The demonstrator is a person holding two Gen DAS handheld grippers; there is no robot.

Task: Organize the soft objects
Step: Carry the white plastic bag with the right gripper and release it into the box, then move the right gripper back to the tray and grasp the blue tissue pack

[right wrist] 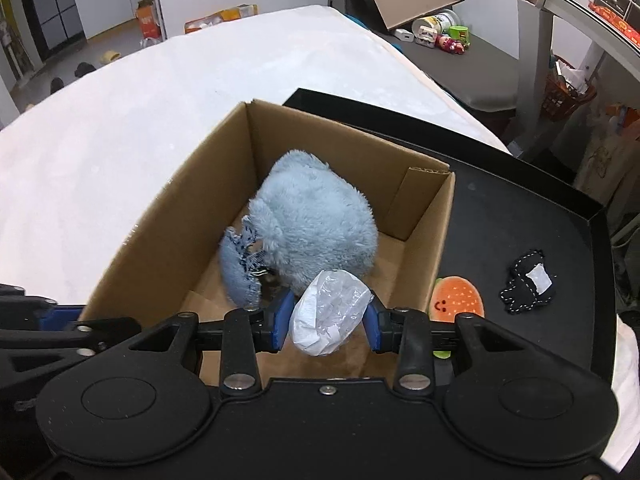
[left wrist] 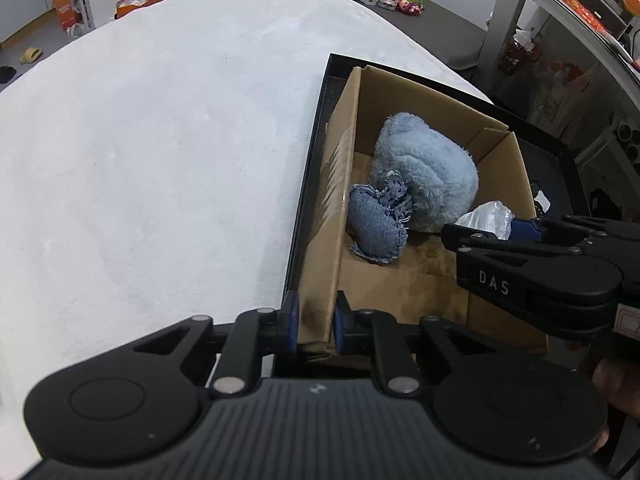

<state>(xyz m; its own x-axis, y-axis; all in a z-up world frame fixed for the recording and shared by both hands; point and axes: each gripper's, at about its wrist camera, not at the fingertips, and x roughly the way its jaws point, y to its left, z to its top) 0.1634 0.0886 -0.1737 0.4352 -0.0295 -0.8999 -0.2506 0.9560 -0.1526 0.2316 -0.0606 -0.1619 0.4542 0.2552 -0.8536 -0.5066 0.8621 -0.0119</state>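
Observation:
A cardboard box (left wrist: 334, 200) (right wrist: 168, 216) stands in a black tray (left wrist: 310, 168) (right wrist: 520, 208). Inside it lie a fluffy light-blue plush (left wrist: 424, 172) (right wrist: 316, 216) and a denim heart cushion (left wrist: 374, 232) (right wrist: 236, 272). My left gripper (left wrist: 316, 320) is shut on the box's near left wall by the corner. My right gripper (right wrist: 329, 318) is shut on a white plastic-wrapped bundle (right wrist: 328, 316) (left wrist: 486, 218), held over the box's near right part. An orange burger plush (right wrist: 458, 300) and a black stitched soft piece (right wrist: 528, 284) lie on the tray to the right of the box.
The tray rests on a wide white fluffy cover (left wrist: 160, 160). Behind it is a low grey table (right wrist: 472, 64) with small toys and jars, and a metal-framed shelf (right wrist: 536, 32) stands at the right. Boxes and slippers lie on the floor at the far left.

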